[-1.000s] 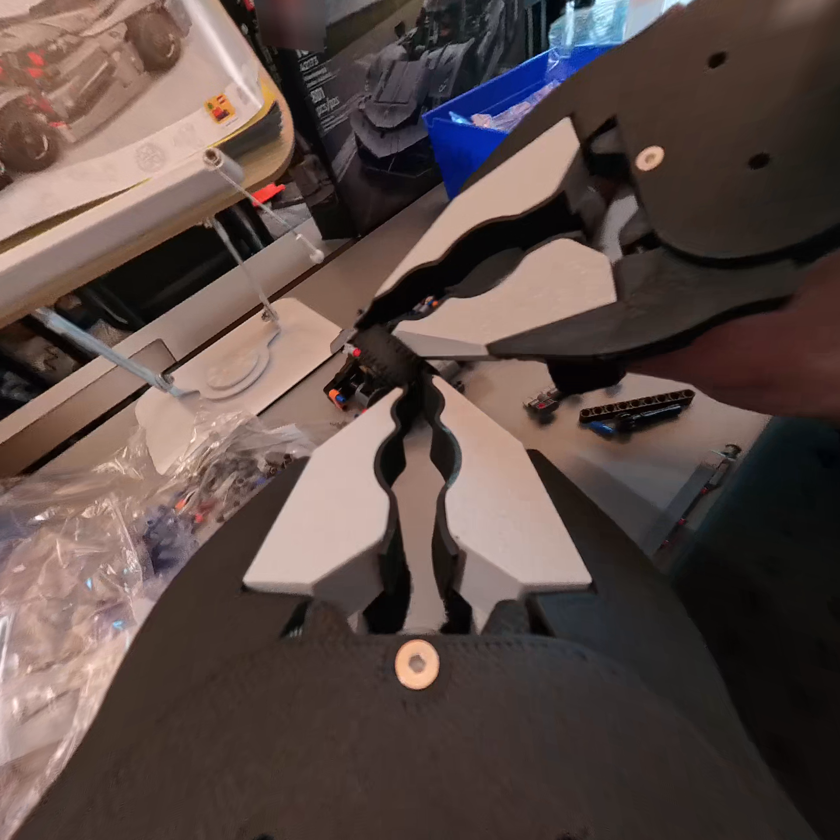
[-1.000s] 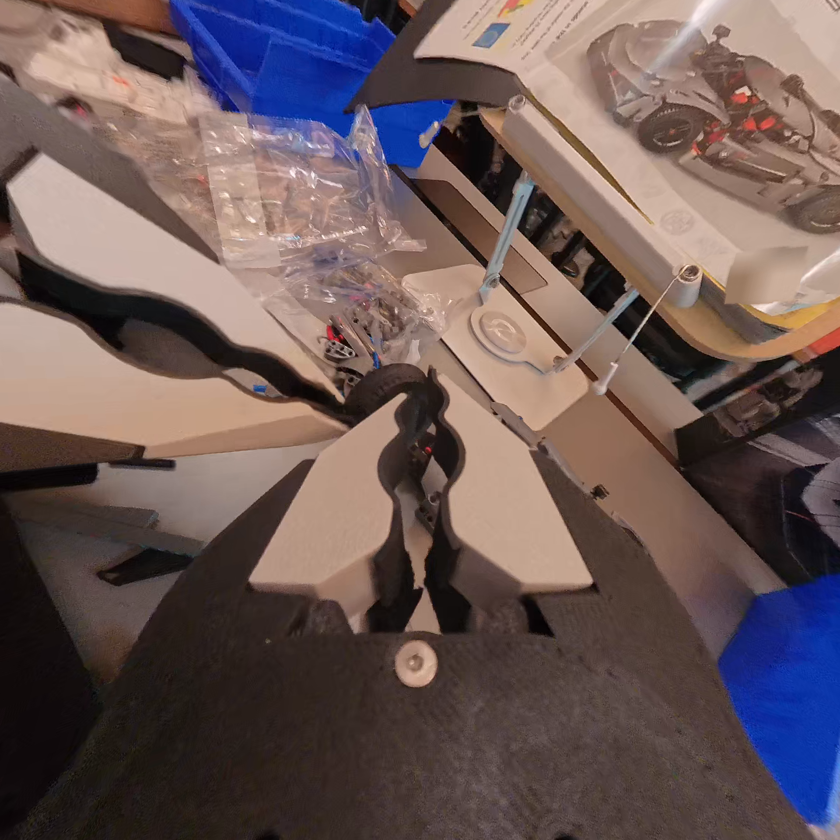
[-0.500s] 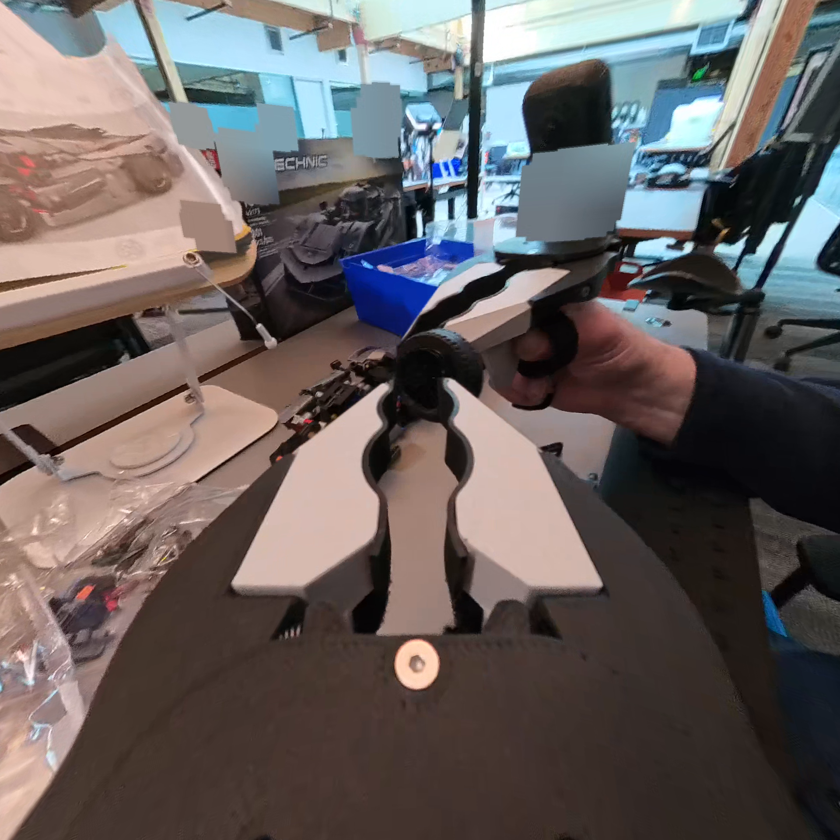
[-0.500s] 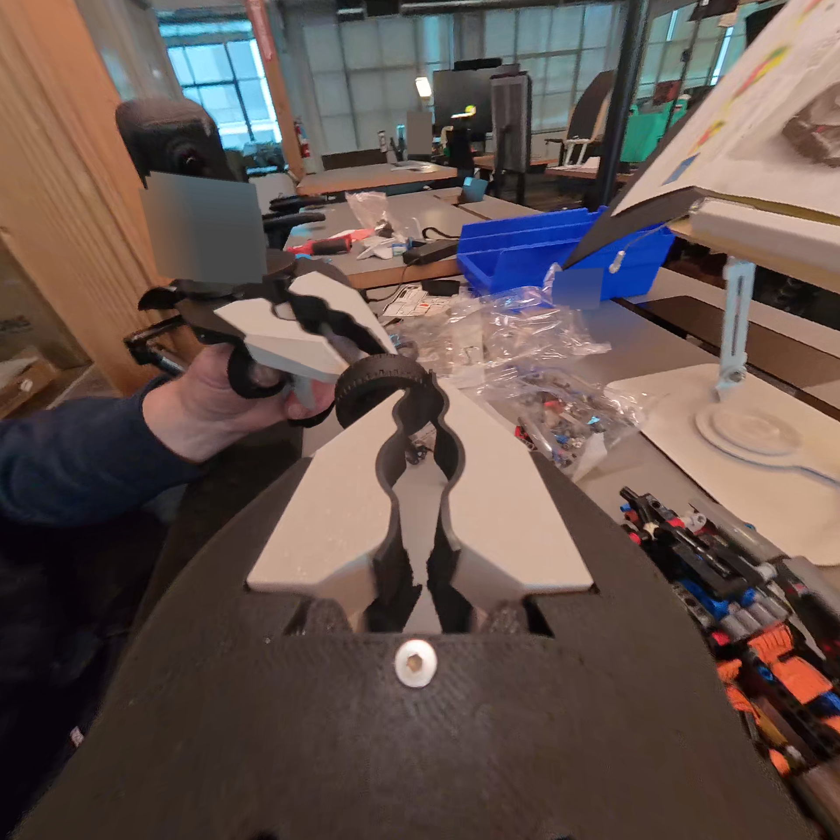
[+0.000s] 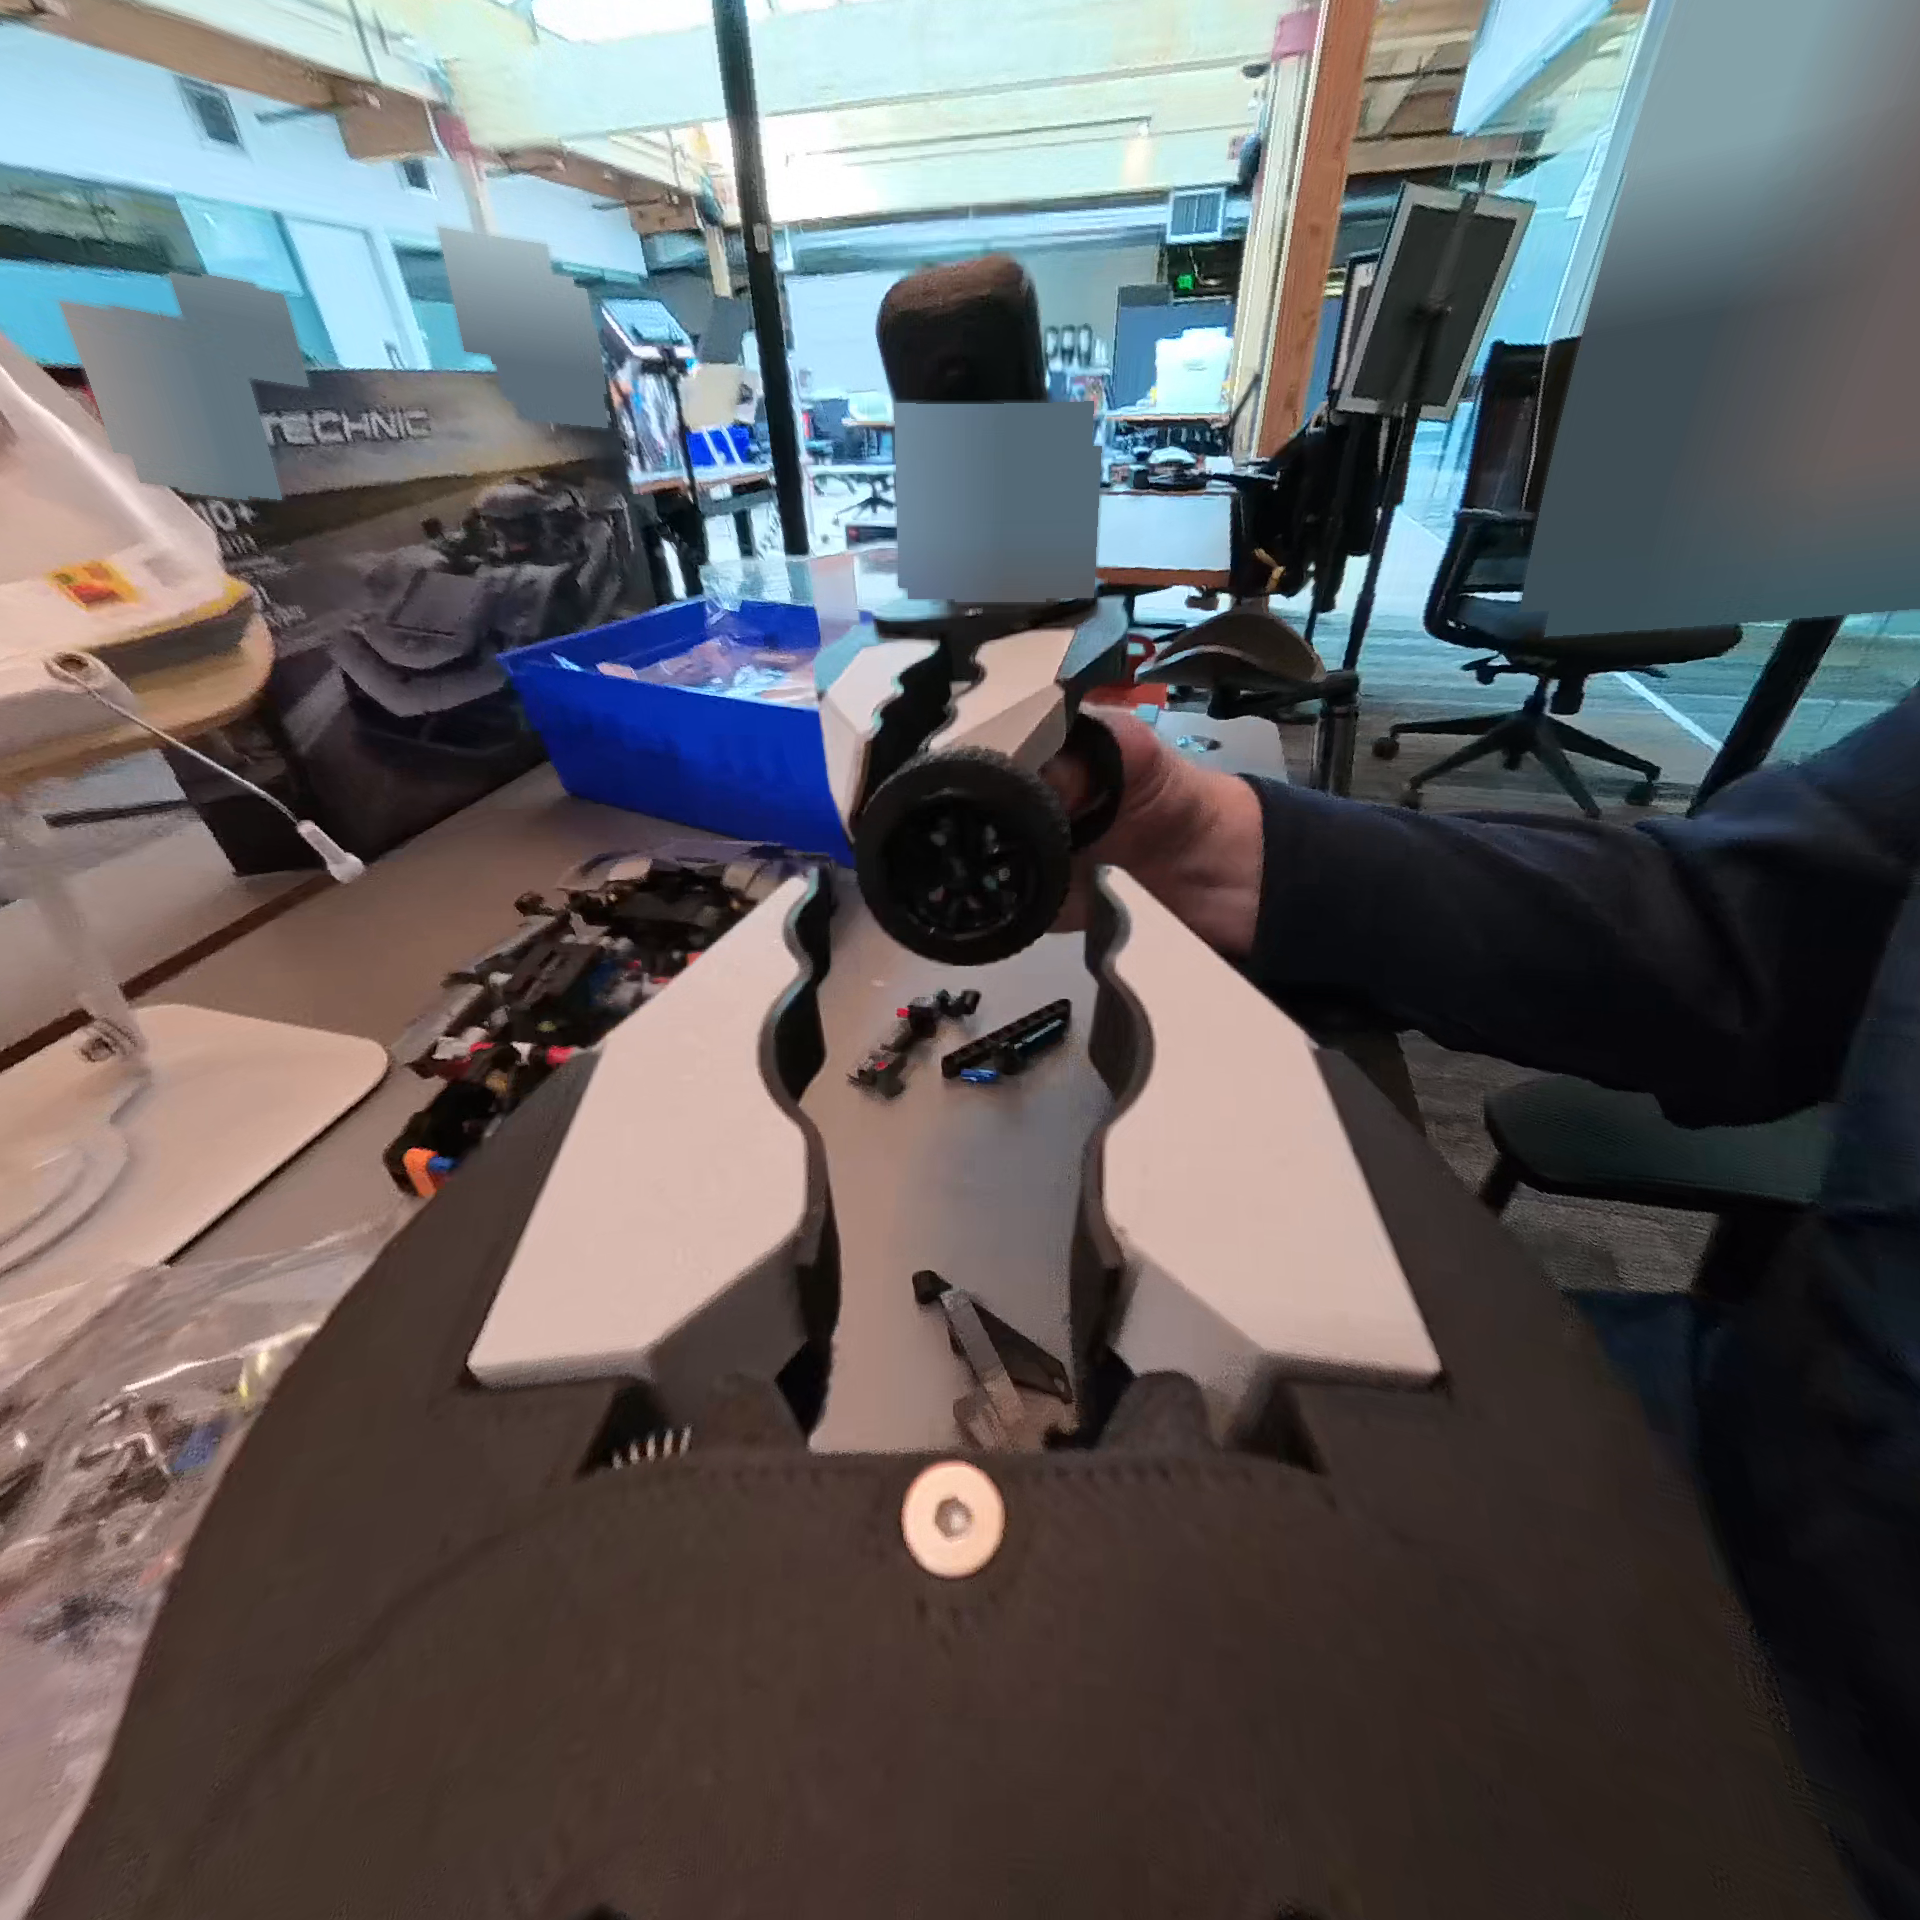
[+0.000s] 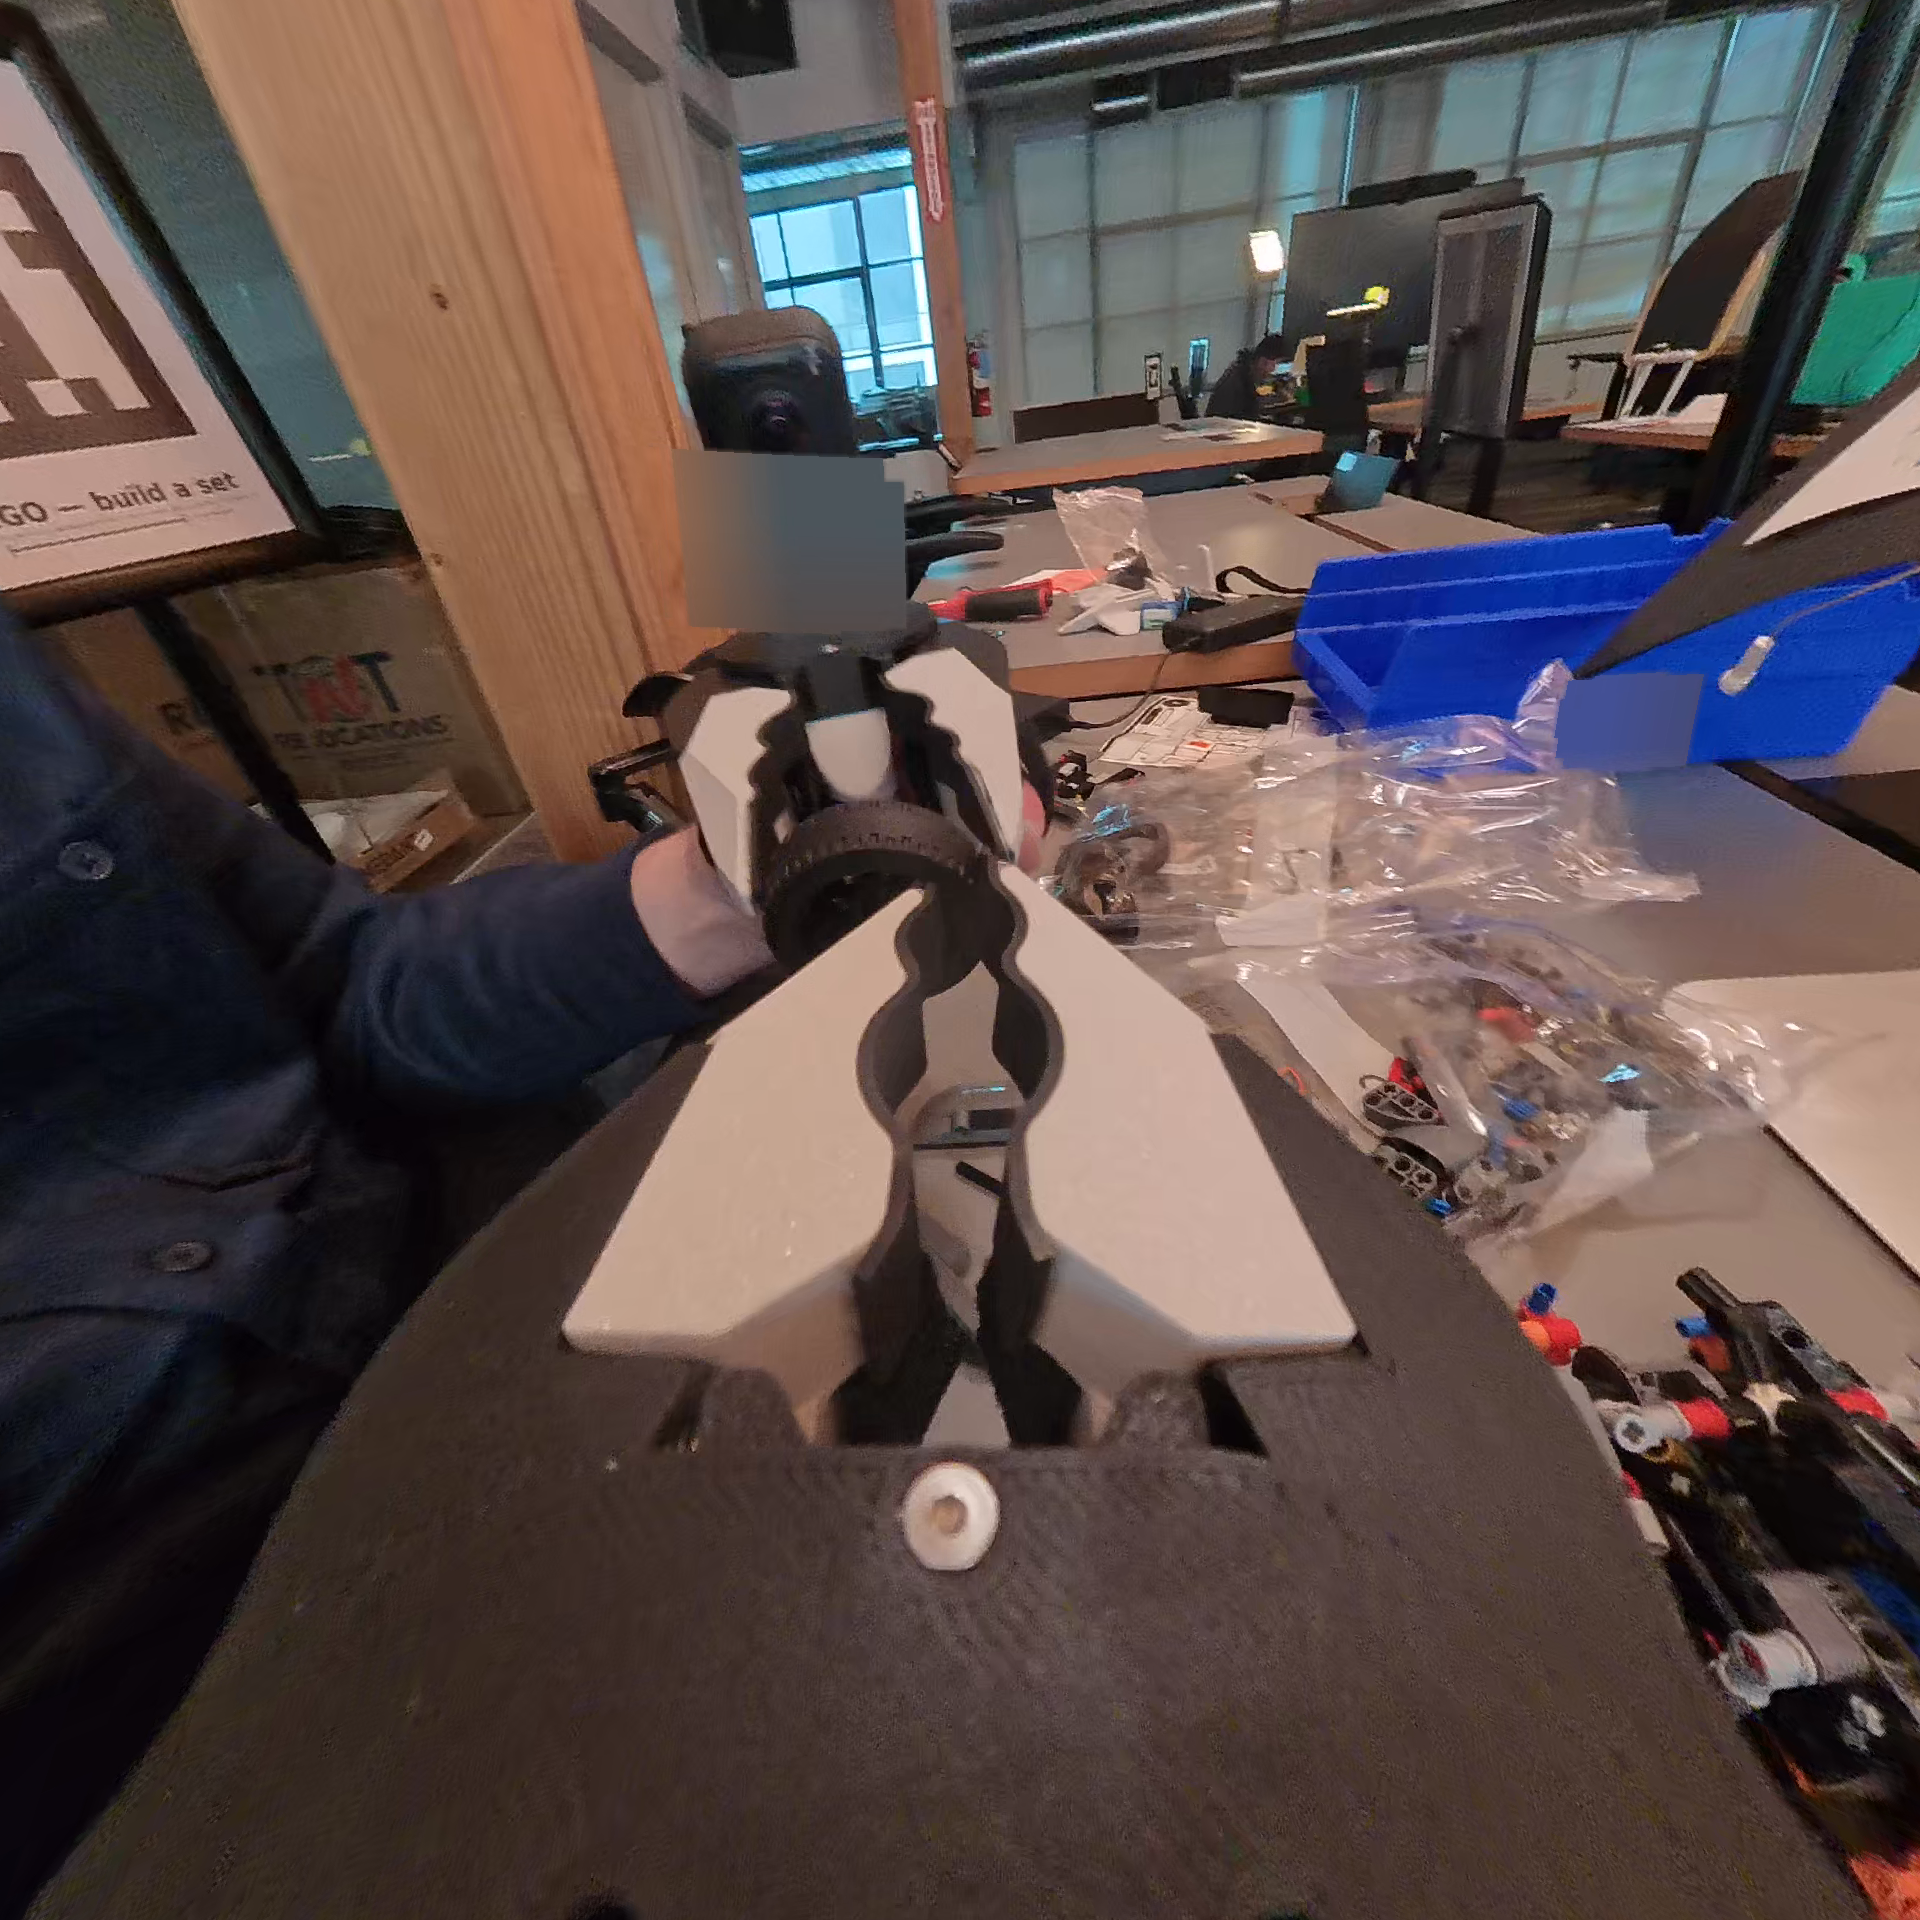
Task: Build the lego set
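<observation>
A black wheel point(image 5: 961, 857) with a rubber tyre is held up above the table. My right gripper point(image 6: 956, 899) is shut on the wheel point(image 6: 862, 868) at its fingertips. In the left wrist view it comes in from the far side point(image 5: 935, 717), in a person's hand. My left gripper point(image 5: 956, 904) is open, with its fingertips on either side of the wheel and apart from it. It shows in the right wrist view point(image 6: 847, 748), open behind the wheel. The partly built black car chassis point(image 5: 582, 987) lies on the grey table point(image 5: 935, 1195).
A black beam point(image 5: 1008, 1039) and a small assembly point(image 5: 904, 1029) lie on the table below the wheel. Clear bags of parts point(image 6: 1455, 935) lie nearby. A blue bin point(image 5: 675, 717), the set's box point(image 5: 416, 582) and a white booklet stand point(image 5: 156, 1091) stand around. Only a small space, under 4 cm, lies between the two pairs of fingers. From either gripper's tips it is about 20 cm to the black beam point(image 5: 1008, 1039).
Both grippers have risen from the table and tilted level, facing each other. My left gripper has opened off the wheel. My right gripper keeps hold of it.
</observation>
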